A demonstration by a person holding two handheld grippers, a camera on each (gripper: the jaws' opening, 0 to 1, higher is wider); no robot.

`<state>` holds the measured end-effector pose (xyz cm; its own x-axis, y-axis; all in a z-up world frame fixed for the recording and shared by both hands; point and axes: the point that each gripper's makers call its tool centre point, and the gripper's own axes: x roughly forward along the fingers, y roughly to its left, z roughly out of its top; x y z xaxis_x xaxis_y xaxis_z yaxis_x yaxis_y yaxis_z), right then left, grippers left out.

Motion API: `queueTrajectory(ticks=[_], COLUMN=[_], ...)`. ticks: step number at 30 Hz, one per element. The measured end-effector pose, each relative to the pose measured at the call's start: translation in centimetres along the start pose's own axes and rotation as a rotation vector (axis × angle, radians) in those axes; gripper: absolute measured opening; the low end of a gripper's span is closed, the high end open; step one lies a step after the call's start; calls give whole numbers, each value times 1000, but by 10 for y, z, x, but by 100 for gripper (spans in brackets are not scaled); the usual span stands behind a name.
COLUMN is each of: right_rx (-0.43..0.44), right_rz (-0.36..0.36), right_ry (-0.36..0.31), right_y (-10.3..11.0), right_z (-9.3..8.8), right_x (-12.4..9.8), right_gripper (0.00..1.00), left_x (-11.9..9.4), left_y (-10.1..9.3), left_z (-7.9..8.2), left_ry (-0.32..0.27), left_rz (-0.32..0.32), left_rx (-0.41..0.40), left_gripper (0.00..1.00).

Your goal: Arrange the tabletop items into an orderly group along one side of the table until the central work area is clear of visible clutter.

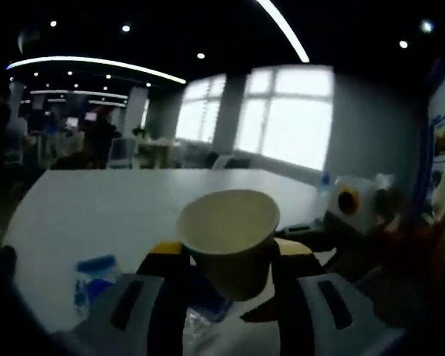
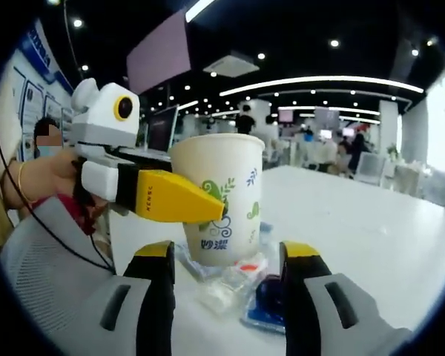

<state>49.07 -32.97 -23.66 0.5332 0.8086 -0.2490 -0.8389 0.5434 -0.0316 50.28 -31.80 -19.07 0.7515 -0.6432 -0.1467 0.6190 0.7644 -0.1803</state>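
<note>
1. In my left gripper view, the left gripper [image 1: 230, 256] is clamped on a paper cup [image 1: 231, 241]; its yellow-tipped jaws press the cup's sides and the cup tilts, open mouth toward the camera.
2. My right gripper view shows the same cup [image 2: 221, 208] from the side: white, with a green leaf print and blue characters, upright in that view, one yellow jaw of the left gripper [image 2: 174, 199] lying across its wall.
3. The cup sits over the near part of the white table [image 1: 119, 208]; I cannot tell whether its base touches the top or hangs just above it.
4. My right gripper [image 2: 226, 263] is released: its two jaws stand apart with nothing between them, just short of the cup.
5. Between and just beyond the right jaws lie a crumpled clear wrapper [image 2: 226, 285] with a small red spot on it and a blue packet [image 2: 268, 300], both on the table near the cup's foot.
6. In the left gripper view a small bottle with a blue cap [image 1: 95, 278] is at the lower left, beside the left jaw, and clear wrapping [image 1: 200, 322] shows low between the jaws.
7. The right gripper [image 1: 356, 208] comes into the left gripper view from the right, a hand behind it.
8. A person's wrist [image 2: 37, 182] with a thin bracelet holds the left gripper at the left of the right gripper view.
</note>
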Motion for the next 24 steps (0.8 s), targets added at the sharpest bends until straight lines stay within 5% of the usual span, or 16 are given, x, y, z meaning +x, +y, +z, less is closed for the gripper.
queueTrajectory(ticks=[24], right_rx=[87], right_rz=[-16], right_ry=[39], right_y=[-10], right_z=[-13], right_x=[-3], right_gripper=[85], left_x=[11], left_y=[90], left_z=[10], left_ry=[21], left_rz=[230], left_rx=[162], left_gripper=[40])
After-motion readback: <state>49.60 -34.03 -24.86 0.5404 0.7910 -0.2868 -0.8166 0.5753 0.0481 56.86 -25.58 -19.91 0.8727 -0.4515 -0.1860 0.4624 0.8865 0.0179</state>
